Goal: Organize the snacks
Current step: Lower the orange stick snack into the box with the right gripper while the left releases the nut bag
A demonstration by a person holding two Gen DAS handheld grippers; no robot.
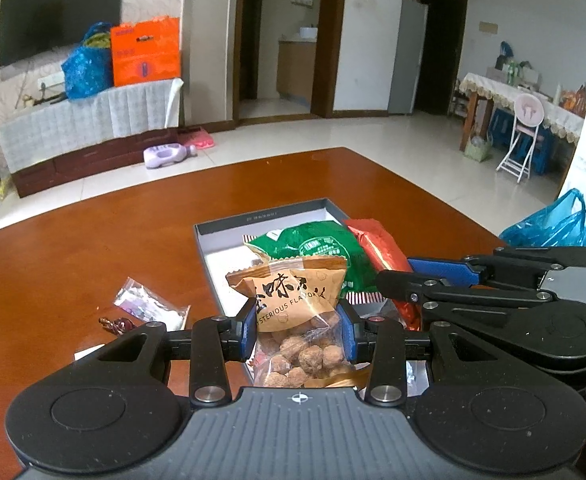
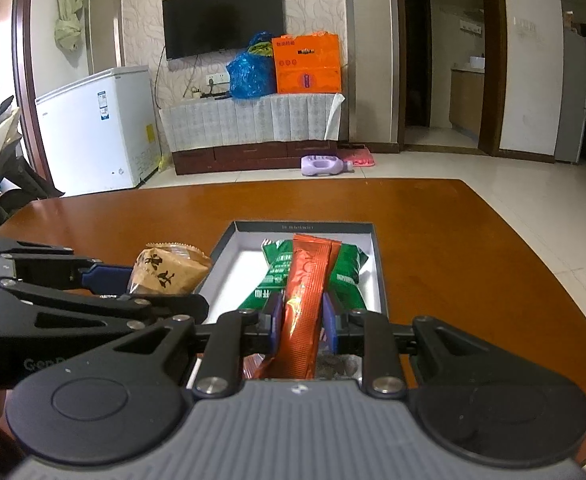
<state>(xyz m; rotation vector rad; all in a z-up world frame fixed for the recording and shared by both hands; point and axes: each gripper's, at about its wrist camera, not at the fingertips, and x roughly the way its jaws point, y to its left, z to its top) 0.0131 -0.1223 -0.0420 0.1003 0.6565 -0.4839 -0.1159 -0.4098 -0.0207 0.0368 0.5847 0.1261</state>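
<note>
The left gripper (image 1: 297,330) has its jaws clamped on a brown nut bag (image 1: 293,300), held over the box (image 1: 253,222) on the counter (image 1: 93,240); the right gripper (image 2: 303,326) pinches an orange sachet (image 2: 305,300) above the green packet (image 2: 347,266) lying inside

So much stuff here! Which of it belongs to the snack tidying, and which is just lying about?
Part of the job:
- box on the table
- green packet in the box
- nut bag, held by the left gripper
- orange stick packet, held by the right gripper
- clear wrapper and small candy beside the box

Just lying about:
- television
- freezer
- purple bottle on the floor
- folding chair
</note>
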